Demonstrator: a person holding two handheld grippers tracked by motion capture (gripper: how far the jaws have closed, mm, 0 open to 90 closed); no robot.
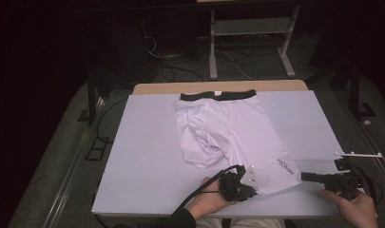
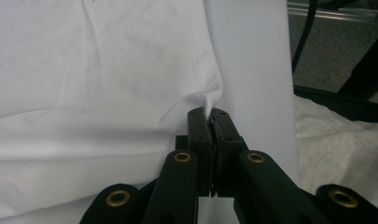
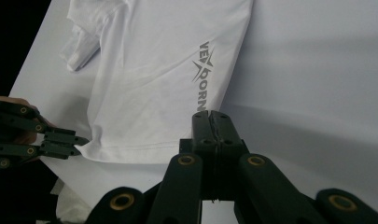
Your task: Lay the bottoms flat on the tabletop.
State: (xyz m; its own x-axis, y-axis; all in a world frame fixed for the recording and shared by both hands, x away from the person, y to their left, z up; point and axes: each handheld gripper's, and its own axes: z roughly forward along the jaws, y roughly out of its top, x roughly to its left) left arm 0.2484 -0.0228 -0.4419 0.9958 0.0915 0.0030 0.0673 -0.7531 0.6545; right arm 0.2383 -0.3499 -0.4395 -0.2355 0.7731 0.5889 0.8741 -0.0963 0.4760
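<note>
White shorts (image 1: 228, 128) with a black waistband (image 1: 217, 95) lie flat on a pale board (image 1: 142, 142), waistband at the far side. One leg is bunched up; the other runs toward me and bears a grey logo (image 3: 203, 70). My left gripper (image 1: 255, 190) is shut on the near left corner of that leg's hem, and the fabric puckers at its tips (image 2: 209, 114). It also appears at the left edge of the right gripper view (image 3: 81, 142). My right gripper (image 1: 304, 176) is shut at the hem's other corner (image 3: 211, 115), and no cloth shows between its jaws.
A wooden table edge (image 1: 218, 87) shows behind the board. Beyond it stand a metal frame (image 1: 249, 42) and floor cables (image 1: 180, 66). A white bracket (image 1: 359, 154) lies off the board's right side. White textured cloth (image 2: 336, 135) sits past the board's near edge.
</note>
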